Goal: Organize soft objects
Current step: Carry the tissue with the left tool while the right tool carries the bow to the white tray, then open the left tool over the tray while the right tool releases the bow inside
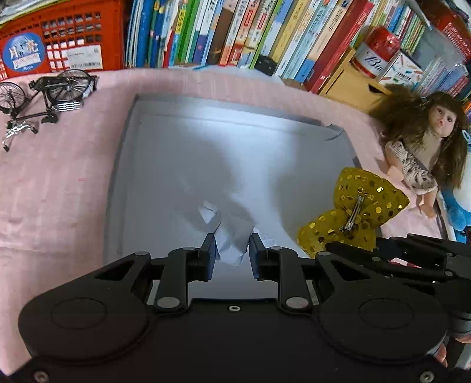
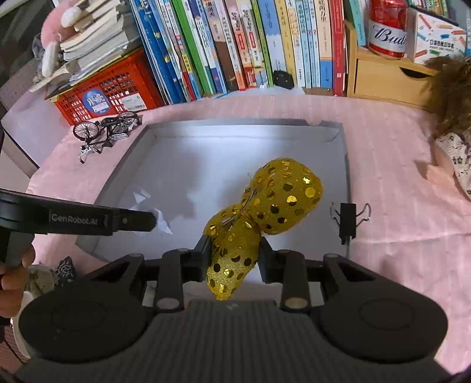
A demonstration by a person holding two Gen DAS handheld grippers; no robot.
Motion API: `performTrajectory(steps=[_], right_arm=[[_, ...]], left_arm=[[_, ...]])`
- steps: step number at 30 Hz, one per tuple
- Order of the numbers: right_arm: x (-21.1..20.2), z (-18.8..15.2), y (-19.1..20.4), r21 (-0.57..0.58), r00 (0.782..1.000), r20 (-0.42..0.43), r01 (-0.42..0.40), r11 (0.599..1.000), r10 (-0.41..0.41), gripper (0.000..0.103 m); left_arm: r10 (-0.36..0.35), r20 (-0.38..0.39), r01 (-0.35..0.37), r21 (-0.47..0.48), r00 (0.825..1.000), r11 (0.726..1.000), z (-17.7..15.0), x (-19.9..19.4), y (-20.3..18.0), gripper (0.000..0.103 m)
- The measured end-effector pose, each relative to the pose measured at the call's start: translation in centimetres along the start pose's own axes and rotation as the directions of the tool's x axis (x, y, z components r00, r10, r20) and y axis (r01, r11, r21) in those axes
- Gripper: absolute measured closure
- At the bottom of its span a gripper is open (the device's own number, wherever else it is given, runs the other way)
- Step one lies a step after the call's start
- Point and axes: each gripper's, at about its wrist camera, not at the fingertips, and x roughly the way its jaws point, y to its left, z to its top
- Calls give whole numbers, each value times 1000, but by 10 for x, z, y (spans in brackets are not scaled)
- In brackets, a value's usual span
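the left gripper has its jaws clamped on a crumpled white paper wad inside the shallow grey tray, near the tray's front edge; from the right wrist view the same gripper reaches in from the tray's left side, and its arm reads "genrobot.ai". the right gripper has its jaws closed on one lobe of a gold sequinned bow, which it holds over the right half of the tray, the other lobe sticking out toward the far right corner; whether the bow touches the tray floor is hard to tell. a black binder clip sits on the tray's right rim. the tray lies on a pink cloth. off the tray's far left corner a black model bicycle lies on the cloth, with a red crate behind it bearing a round blue sticker and a white barcode label. a row of upright books lines the back edge. on a small wooden drawer box stands a red can lettered "bud". a brown-haired doll lies off the tray's right edge
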Motion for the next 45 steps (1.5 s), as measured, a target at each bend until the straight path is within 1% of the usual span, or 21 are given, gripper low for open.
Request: performTrajectory(steps=[4,7,12,15,17,18,19,20,21,22,23,25,29,34,36,41,44,45], right_arm=[[10,6,-3,9,1000,-26,2,1000,-2,64],[18,7,-6,16,999,-48,3,1000,-2,64],[25,9,-6,17,998,-65,-3,1000,4,62],[26,11,-7,23,997,-73,-11,1000,12,61],[28,11,-8,34,997,-75,-16,999,19,58],[27,11,-8,35,997,-72,-18,999,20,56],[26,11,-8,34,998,-65,-19,999,21,50],[24,11,-7,32,998,-57,-24,999,26,44],[22,10,-5,29,998,-50,-29,999,30,40],[20,10,-5,29,998,-41,-38,999,39,35],[16,10,-4,29,998,-33,-45,999,45,33],[8,10,-2,23,999,-8,-51,998,51,27],[-11,6,0,15,997,40,-73,997,72,21],[-43,-6,2,-2,988,127,-89,996,88,14],[-57,-14,3,-22,982,163,-93,995,95,13],[-94,-36,1,-47,960,263,-90,995,99,5],[-114,-52,0,-61,942,324,-73,996,88,3],[-121,-57,-1,-64,936,342,-67,996,85,1]], left_arm=[[6,-26,-6,-8,1000,1000,4,13,2,81],[-4,-36,4,-14,999,1000,6,18,4,80],[2,-59,-2,-12,998,1000,6,27,7,80],[-9,-55,8,-24,998,1000,7,27,10,80],[-11,-54,10,-31,998,999,8,27,12,80],[-5,-53,4,-34,999,999,9,26,12,79],[0,-51,-1,-36,999,999,9,25,12,73],[0,-47,-2,-37,999,999,9,23,13,69],[-2,-37,1,-36,999,999,8,20,13,62],[-1,-27,0,-34,1000,999,8,17,13,58],[4,-16,-4,-30,1000,1000,8,12,12,55],[9,-3,-9,-23,1000,1000,7,4,11,47],[4,37,-3,-7,999,1000,3,-17,9,40],[-10,112,6,37,994,999,-17,-48,3,28],[-26,140,17,63,990,998,-28,-61,1,25],[-47,201,26,106,979,994,-53,-92,-3,24],[-52,256,19,132,965,991,-69,-110,-5,23],[-48,281,8,143,958,990,-75,-117,-7,21]])
